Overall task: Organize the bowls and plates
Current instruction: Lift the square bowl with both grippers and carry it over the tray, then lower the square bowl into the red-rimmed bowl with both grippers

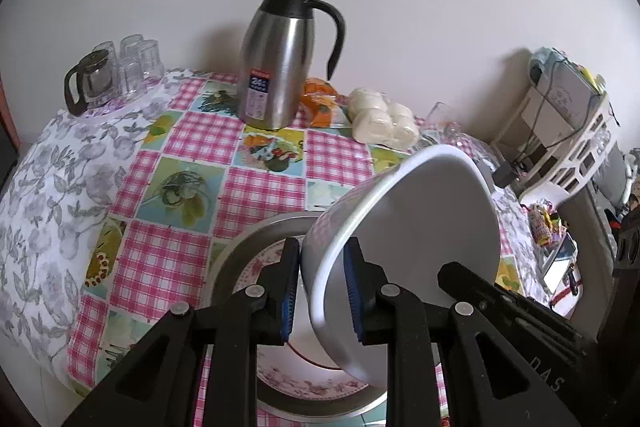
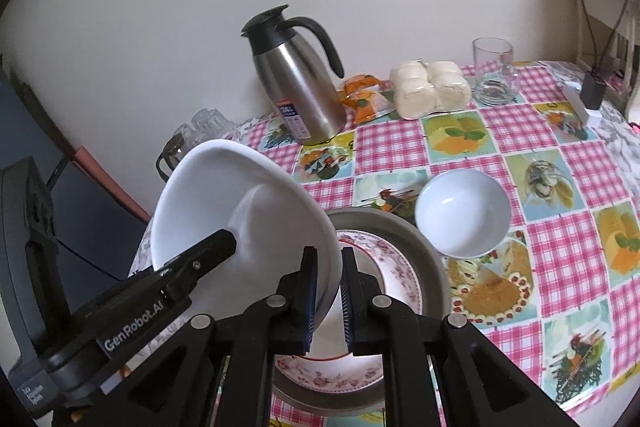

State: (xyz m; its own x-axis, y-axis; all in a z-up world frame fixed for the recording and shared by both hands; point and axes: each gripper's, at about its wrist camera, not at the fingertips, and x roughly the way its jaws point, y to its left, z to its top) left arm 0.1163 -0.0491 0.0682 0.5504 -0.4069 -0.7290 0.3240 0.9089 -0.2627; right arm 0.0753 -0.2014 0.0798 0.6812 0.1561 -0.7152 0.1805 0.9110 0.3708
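Both grippers hold one large white bowl [image 1: 420, 227], tilted on edge above a grey metal tray [image 1: 256, 231] that carries a pink floral plate [image 1: 264, 259]. My left gripper [image 1: 322, 291] is shut on the bowl's rim. My right gripper [image 2: 329, 291] is shut on the opposite rim of the same bowl [image 2: 240, 211]. The tray [image 2: 424, 251] and floral plate [image 2: 396, 267] show below it in the right wrist view. A small white bowl [image 2: 462, 213] sits upright on the tablecloth just right of the tray.
A steel thermos jug [image 1: 280, 59] stands at the back by the wall, with an orange packet [image 1: 320, 99] and wrapped white buns [image 1: 380, 119] beside it. Glasses and a glass pot [image 1: 112, 71] stand far left. A glass mug [image 2: 494, 71] stands far right. A white rack [image 1: 568, 147] lies beyond the table.
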